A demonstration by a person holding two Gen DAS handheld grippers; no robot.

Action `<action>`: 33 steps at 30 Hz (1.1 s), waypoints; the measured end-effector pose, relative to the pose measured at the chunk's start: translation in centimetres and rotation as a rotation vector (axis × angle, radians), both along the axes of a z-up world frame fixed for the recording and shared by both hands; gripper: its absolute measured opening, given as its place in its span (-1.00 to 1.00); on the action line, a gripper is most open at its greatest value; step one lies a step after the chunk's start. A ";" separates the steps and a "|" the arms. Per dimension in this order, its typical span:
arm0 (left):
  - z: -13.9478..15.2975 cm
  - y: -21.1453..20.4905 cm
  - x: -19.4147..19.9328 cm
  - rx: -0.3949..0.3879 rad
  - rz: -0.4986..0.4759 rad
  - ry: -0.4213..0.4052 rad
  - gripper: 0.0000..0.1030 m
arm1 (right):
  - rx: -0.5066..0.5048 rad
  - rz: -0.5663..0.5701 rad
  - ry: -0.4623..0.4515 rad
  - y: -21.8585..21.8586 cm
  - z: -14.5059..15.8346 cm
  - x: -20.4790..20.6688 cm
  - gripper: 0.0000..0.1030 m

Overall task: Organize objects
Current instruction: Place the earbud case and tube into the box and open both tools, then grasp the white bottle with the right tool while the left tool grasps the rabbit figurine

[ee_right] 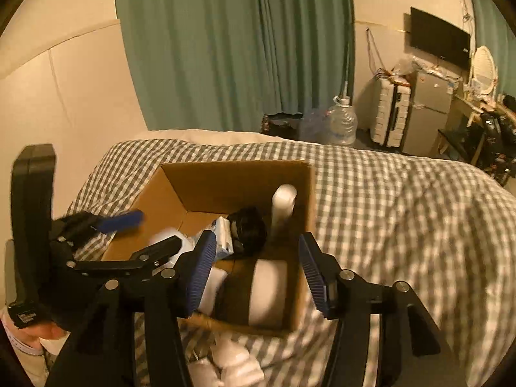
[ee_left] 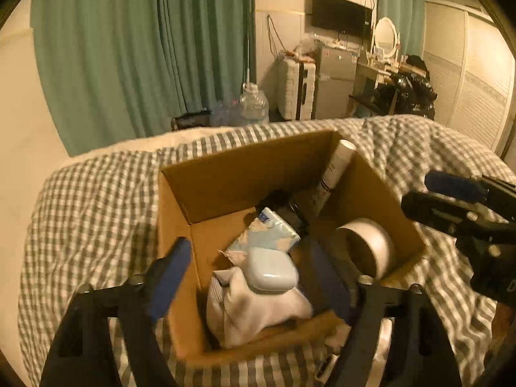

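Note:
An open cardboard box (ee_left: pixel 232 177) sits on the checked bed cover. Inside lie a white cloth (ee_left: pixel 254 312), a pale blue case (ee_left: pixel 272 269) on top of it, a light blue packet (ee_left: pixel 267 235), a white tape roll (ee_left: pixel 367 246), a white tube (ee_left: pixel 338 164) leaning in the far corner and a dark object (ee_right: pixel 248 229). My left gripper (ee_left: pixel 254 274) is open over the box's near side, around the case and cloth without holding them. My right gripper (ee_right: pixel 254 271) is open above the tape roll (ee_right: pixel 267 290) and the box (ee_right: pixel 232 177). It shows in the left wrist view at the right (ee_left: pixel 451 193).
The grey-and-white checked bed cover (ee_right: pixel 403 225) spreads all around the box. White items (ee_right: pixel 232 364) lie on the bed in front of the box. Beyond the bed are green curtains (ee_left: pixel 145 48), a water jug (ee_left: pixel 253 103), a suitcase and a small fridge.

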State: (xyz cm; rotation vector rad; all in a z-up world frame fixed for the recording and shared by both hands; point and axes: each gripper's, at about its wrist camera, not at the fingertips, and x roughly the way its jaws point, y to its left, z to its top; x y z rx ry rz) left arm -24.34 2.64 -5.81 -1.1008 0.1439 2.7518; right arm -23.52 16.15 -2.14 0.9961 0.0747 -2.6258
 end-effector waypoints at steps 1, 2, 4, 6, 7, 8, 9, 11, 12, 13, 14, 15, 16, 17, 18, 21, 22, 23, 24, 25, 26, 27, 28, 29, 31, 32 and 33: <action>0.3 -0.2 0.6 0.005 0.000 0.002 0.58 | 0.007 -0.003 -0.001 0.1 0.3 0.2 0.05; 0.8 -0.3 1.2 0.008 0.002 -0.002 0.58 | 0.017 -0.011 0.000 0.2 0.8 1.1 0.06; 1.5 -0.6 2.6 0.006 0.015 -0.003 0.58 | 0.028 -0.026 0.003 0.5 1.7 2.8 0.09; 2.1 -0.8 4.4 0.001 0.019 0.007 0.61 | 0.031 -0.033 0.012 1.0 2.5 4.6 0.10; 2.4 -0.9 5.1 -0.005 0.024 0.010 0.65 | 0.032 -0.033 0.012 1.0 2.7 5.1 0.12; 2.6 -1.0 5.9 -0.015 0.032 0.014 0.73 | 0.035 -0.032 0.011 1.0 2.9 5.9 0.16; 2.8 -1.1 6.7 -0.025 0.044 0.020 0.80 | 0.042 -0.033 0.006 1.0 2.9 6.7 0.18; 3.0 -1.4 8.1 -0.041 0.075 0.032 0.85 | 0.062 -0.022 -0.022 0.9 2.7 7.8 0.28; 2.9 -1.7 8.8 -0.048 0.094 0.029 0.86 | 0.076 -0.017 -0.038 0.6 2.3 8.5 0.28; 2.6 -2.0 9.2 -0.052 0.102 0.023 0.86 | 0.089 -0.009 -0.057 0.4 1.7 9.0 0.29; 2.2 -2.4 9.6 -0.052 0.106 0.015 0.87 | 0.094 -0.005 -0.068 0.1 1.2 9.3 0.29; 1.6 -2.6 10.0 -0.055 0.116 0.004 0.87 | 0.100 0.001 -0.085 -0.2 0.4 9.5 0.30; 1.1 -2.9 10.3 -0.058 0.125 -0.005 0.87 | 0.104 0.006 -0.098 -0.4 -0.2 9.8 0.30; 0.5 -3.0 10.5 -0.059 0.131 -0.016 0.87 | 0.108 0.008 -0.110 -0.7 -1.0 9.9 0.30; -0.2 -3.3 10.6 -0.059 0.139 -0.027 0.87 | 0.110 0.009 -0.125 -0.8 -1.9 10.0 0.30; -2.2 -4.0 10.8 -0.056 0.162 -0.055 0.87 | 0.107 0.014 -0.163 -1.6 -4.2 9.7 0.30; -2.6 -4.1 10.9 -0.055 0.164 -0.057 0.87 | 0.099 0.023 -0.175 -2.0 -4.9 9.6 0.30; -3.1 -4.3 10.8 -0.054 0.171 -0.062 0.87 | 0.095 0.029 -0.182 -2.2 -5.4 9.5 0.30; -3.7 -4.6 10.8 -0.055 0.182 -0.069 0.87 | 0.096 0.039 -0.193 -2.6 -6.2 9.3 0.30; -4.2 -4.8 10.7 -0.055 0.186 -0.075 0.87 | 0.104 0.043 -0.197 -2.9 -6.7 9.2 0.30; -4.8 -5.0 10.5 -0.056 0.195 -0.082 0.87 | 0.115 0.046 -0.200 -3.2 -7.3 9.2 0.30; -5.1 -5.2 10.4 -0.054 0.198 -0.093 0.87 | 0.124 0.049 -0.207 -3.5 -7.9 8.9 0.30; -5.3 -5.3 10.3 -0.048 0.198 -0.104 0.87 | 0.127 0.049 -0.213 -3.6 -8.4 8.8 0.30; -5.6 -5.4 10.0 -0.032 0.193 -0.122 0.87 | 0.131 0.046 -0.217 -3.8 -8.9 8.7 0.27; -5.9 -5.6 10.0 -0.018 0.185 -0.126 0.87 | 0.144 0.044 -0.224 -4.1 -9.9 8.5 -0.07; -6.0 -5.6 10.0 -0.015 0.183 -0.127 0.87 | 0.146 0.048 -0.234 -4.2 -10.4 8.5 -0.25; -6.2 -5.7 9.9 -0.012 0.180 -0.130 0.87 | 0.144 0.052 -0.240 -4.4 -10.7 8.4 -0.26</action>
